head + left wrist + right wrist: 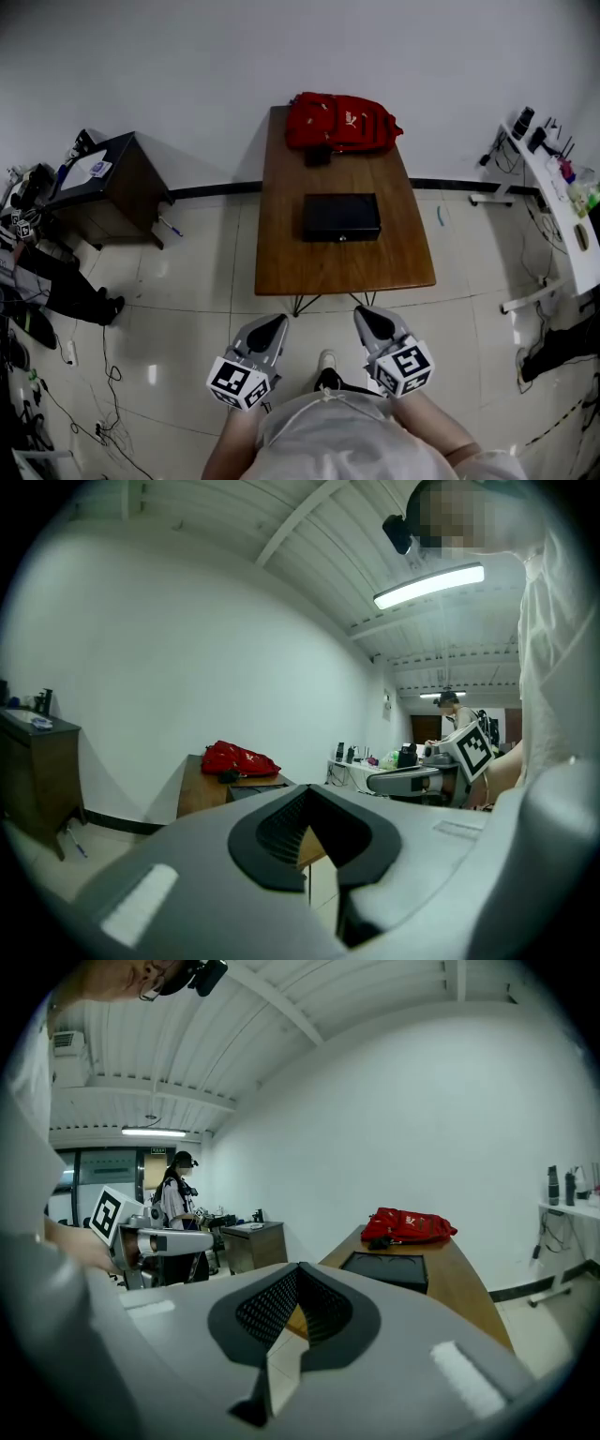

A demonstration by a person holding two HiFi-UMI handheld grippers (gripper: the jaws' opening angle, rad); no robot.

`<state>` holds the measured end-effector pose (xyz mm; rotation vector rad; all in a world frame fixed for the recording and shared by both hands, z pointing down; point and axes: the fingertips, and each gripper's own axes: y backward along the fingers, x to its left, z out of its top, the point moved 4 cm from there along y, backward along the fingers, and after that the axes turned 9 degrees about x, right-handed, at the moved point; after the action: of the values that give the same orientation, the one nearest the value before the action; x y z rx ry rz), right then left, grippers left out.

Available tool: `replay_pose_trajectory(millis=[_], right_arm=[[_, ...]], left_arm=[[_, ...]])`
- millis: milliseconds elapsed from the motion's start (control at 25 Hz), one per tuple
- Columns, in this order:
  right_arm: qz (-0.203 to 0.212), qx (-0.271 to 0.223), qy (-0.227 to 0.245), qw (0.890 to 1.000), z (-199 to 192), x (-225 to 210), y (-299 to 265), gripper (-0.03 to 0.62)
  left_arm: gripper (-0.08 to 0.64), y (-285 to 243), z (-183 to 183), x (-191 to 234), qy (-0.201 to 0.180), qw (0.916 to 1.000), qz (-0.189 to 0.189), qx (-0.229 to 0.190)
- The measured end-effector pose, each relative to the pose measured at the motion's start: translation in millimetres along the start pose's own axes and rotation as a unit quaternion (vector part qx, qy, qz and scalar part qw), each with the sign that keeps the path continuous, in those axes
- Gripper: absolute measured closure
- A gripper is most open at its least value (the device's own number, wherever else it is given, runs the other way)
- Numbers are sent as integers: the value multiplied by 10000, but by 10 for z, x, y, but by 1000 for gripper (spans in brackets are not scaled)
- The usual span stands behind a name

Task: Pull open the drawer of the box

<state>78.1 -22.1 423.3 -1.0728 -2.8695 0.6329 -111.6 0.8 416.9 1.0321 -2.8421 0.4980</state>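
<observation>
Since the flat black box (341, 217) sits well out on the brown wooden counter (281, 262), the left hand-held gripper (266, 333) and right hand-held gripper (374, 322) hang near the body, jaws pinched together, empty.

Table (339, 267): bare wood between its near edge and the front of the black box (341, 217), open to approach from the near side. Red backpack (342, 123) crowds the far end just behind the box; bare strips run along both flanks
</observation>
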Motion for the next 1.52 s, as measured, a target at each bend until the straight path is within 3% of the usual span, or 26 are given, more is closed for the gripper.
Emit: replay_pose_trajectory(millis=[360, 760, 1200, 1360, 1520], right_arm=[[-38, 359, 16, 9993, 197, -953, -801, 584], [-84, 836, -343, 9959, 75, -1334, -1439, 584], [-843, 1914, -628, 9759, -354, -1702, -2248, 584], [-969, 2189, -861, 9671, -593, -1806, -2464, 491], [-998, 2325, -1112, 9610, -731, -1856, -2570, 491]], left_arm=[[554, -920, 173, 564, 292, 9994, 98, 150], [554, -1447, 238, 1126, 447, 9980, 134, 431], [554, -2045, -48, 1621, 760, 9924, -244, 941], [554, -2190, -202, 1712, 852, 9887, -400, 1165], [554, -2264, -383, 1687, 1022, 9850, -531, 1282]])
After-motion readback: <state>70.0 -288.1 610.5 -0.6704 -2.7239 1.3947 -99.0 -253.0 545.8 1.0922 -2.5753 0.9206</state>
